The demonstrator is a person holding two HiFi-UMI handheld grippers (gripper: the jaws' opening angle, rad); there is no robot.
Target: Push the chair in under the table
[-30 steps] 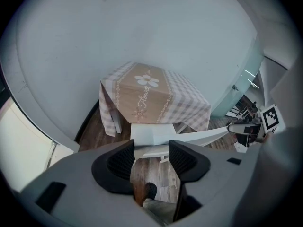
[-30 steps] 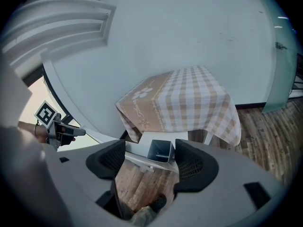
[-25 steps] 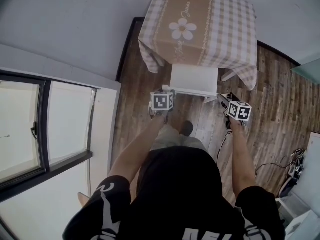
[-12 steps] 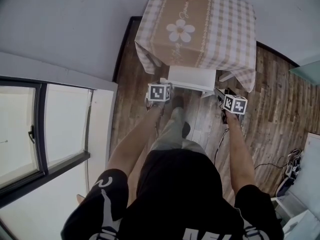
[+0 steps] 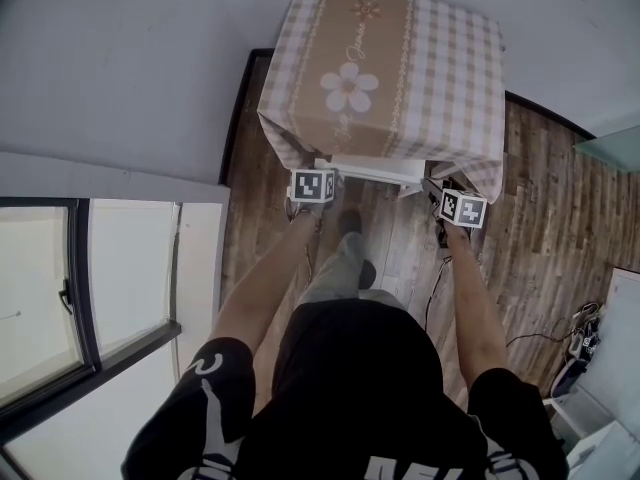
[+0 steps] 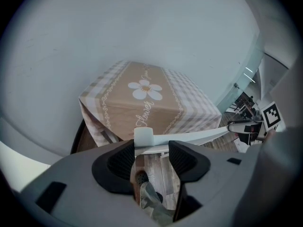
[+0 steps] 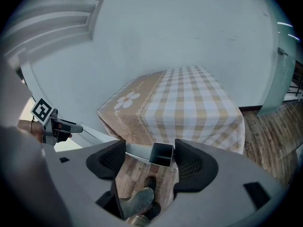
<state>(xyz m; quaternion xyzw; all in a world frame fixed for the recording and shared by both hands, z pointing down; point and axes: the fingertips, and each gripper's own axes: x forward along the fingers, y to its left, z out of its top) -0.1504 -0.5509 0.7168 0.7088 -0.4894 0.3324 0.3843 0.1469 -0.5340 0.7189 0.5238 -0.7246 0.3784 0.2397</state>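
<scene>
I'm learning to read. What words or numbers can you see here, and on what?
"Flower": curly letters on the tablecloth, below the daisy.
Curly word above the daisy: too small to read.
White print on the black shirt: cut off, unreadable.
Marker cubes: square patterns only, no words.

Cursive word "Flower" on the tablecloth (image 6: 144,111), tan centre band, below a printed daisy (image 6: 146,90), remaining script unreadable
</scene>
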